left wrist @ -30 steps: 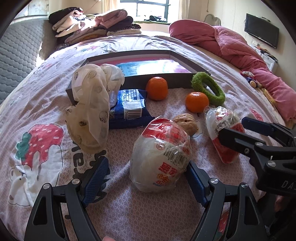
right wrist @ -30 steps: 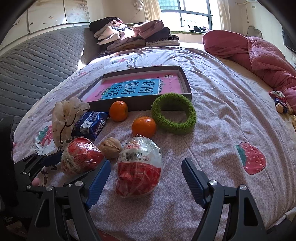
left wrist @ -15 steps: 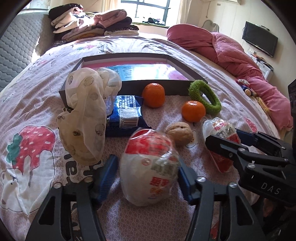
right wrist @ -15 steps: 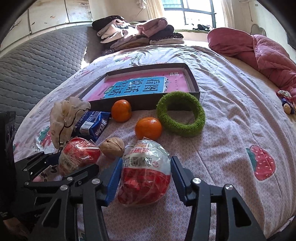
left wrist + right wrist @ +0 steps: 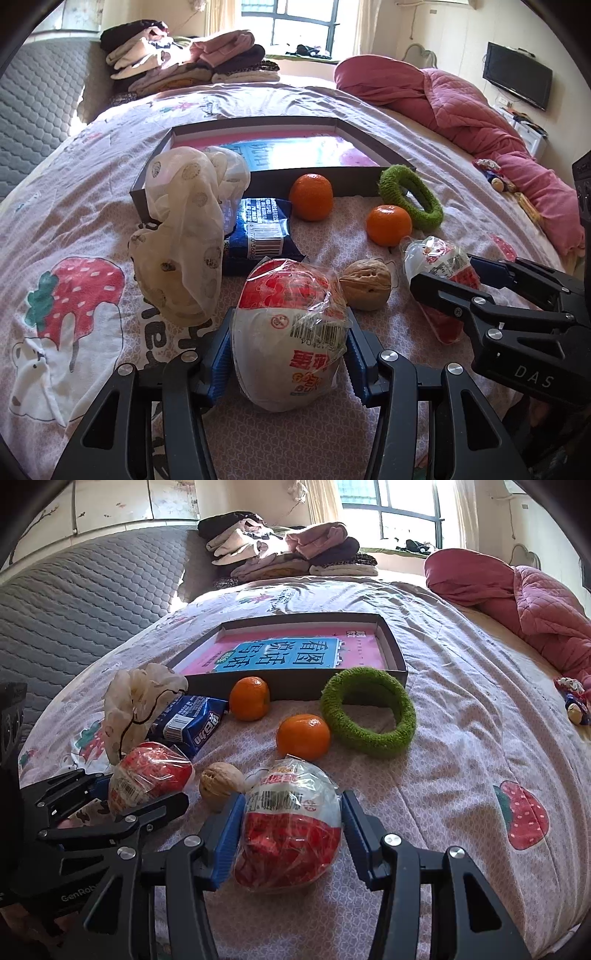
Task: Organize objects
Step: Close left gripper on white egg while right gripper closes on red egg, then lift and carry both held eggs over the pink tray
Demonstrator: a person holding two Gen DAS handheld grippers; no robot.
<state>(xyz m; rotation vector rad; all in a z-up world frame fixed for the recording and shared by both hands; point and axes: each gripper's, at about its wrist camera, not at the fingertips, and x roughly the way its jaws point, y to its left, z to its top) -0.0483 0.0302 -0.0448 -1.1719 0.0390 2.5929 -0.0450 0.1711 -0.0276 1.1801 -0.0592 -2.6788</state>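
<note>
My left gripper (image 5: pixel 290 354) is shut on a red-and-white wrapped egg snack (image 5: pixel 291 332) on the bed. My right gripper (image 5: pixel 291 830) is shut on a second wrapped egg snack (image 5: pixel 291 827); it also shows in the left wrist view (image 5: pixel 439 273). A walnut (image 5: pixel 365 284) lies between the two snacks. Two oranges (image 5: pixel 249 698) (image 5: pixel 303 736), a green fuzzy ring (image 5: pixel 369 716), a blue packet (image 5: pixel 192 723) and a cream cloth (image 5: pixel 136 701) lie in front of a shallow grey box (image 5: pixel 391 646) with a pink and blue sheet inside.
The bedspread (image 5: pixel 480 738) has strawberry prints. Folded clothes (image 5: pixel 280 550) are stacked at the bed's far end. A pink quilt (image 5: pixel 535 602) lies at the right. A grey padded headboard (image 5: pixel 74 609) runs along the left. A small toy (image 5: pixel 572 701) lies near the right edge.
Both grippers have closed from wide open onto their egg snacks. Both cameras have moved forward and closer to the snacks.
</note>
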